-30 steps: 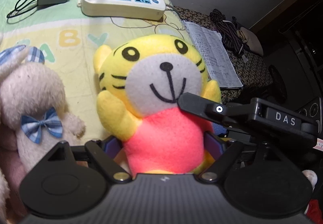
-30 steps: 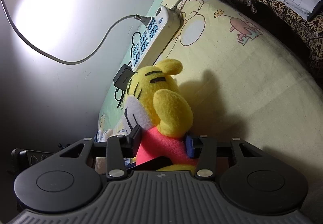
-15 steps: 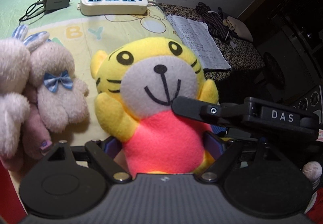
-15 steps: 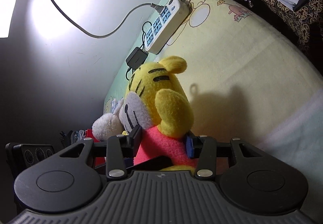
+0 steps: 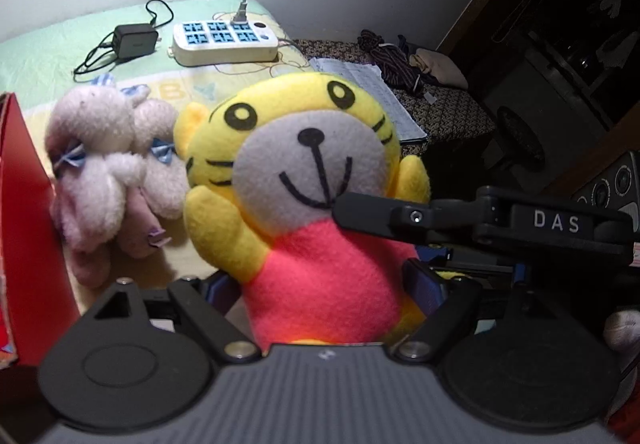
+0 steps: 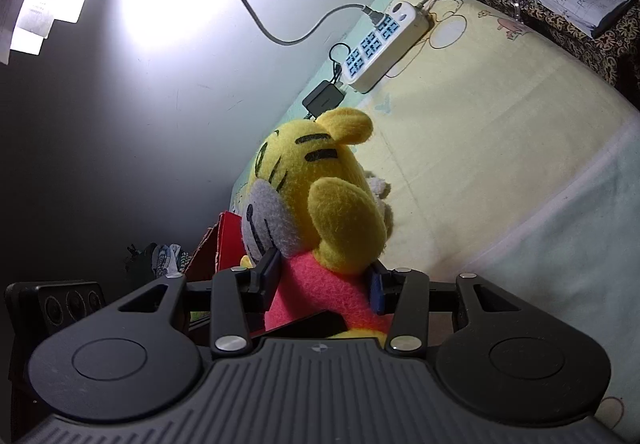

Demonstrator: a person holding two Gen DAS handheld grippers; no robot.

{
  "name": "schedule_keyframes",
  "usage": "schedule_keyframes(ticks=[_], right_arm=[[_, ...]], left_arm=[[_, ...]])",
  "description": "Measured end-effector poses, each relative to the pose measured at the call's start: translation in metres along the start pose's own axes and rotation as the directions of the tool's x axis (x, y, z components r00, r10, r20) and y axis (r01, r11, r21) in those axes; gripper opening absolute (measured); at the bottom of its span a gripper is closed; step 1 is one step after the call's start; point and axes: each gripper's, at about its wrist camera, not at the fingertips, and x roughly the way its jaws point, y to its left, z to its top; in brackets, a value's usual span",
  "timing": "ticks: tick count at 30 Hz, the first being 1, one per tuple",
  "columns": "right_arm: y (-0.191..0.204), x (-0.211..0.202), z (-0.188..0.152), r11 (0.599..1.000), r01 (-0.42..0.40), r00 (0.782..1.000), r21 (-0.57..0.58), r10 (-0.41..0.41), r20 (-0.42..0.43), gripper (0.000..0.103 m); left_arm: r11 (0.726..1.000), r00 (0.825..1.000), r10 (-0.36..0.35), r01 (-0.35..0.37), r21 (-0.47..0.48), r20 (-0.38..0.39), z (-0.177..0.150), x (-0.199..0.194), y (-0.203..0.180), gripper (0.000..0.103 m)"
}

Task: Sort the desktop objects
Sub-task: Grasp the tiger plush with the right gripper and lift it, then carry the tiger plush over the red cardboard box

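In your left wrist view, the left gripper (image 5: 320, 286) is clenched on the pink belly of the tiger plush (image 5: 308, 180), held upright facing the camera, while the right gripper (image 5: 360, 212) reaches in from 3 o'clock across its chest. The pale bunny plushes (image 5: 108, 168) lie on the tabletop at 9 o'clock beside a red box (image 5: 24, 212). You look mid-carry; next, I judge, move the tiger toward that box and release both grips. In your right wrist view, the right gripper (image 6: 324, 286) clamps the same tiger's body from the side; only here do you see its profile and the power strip (image 6: 380, 44) at 1 o'clock.
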Motion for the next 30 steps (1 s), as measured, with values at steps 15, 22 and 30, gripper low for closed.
schedule_keyframes(ticks=[15, 22, 30], right_arm=[[0.104, 0.026, -0.045, 0.978, -0.073, 0.992, -0.194, 0.091, 0.086, 0.046], [0.143, 0.063, -0.062, 0.963, -0.079, 0.992, -0.257, 0.101, 0.072, 0.046], [0.162, 0.105, -0.073, 0.963, -0.022, 0.998, -0.268, 0.039, 0.059, 0.045]], left_arm=[[1.000, 0.984, 0.031, -0.031, -0.003, 0.177, -0.015, -0.108, 0.062, 0.085], [0.996, 0.970, 0.083, -0.087, 0.007, 0.230, -0.022, -0.132, 0.103, 0.086], [0.997, 0.975, 0.058, -0.048, -0.055, 0.216, -0.027, -0.137, 0.155, 0.087]])
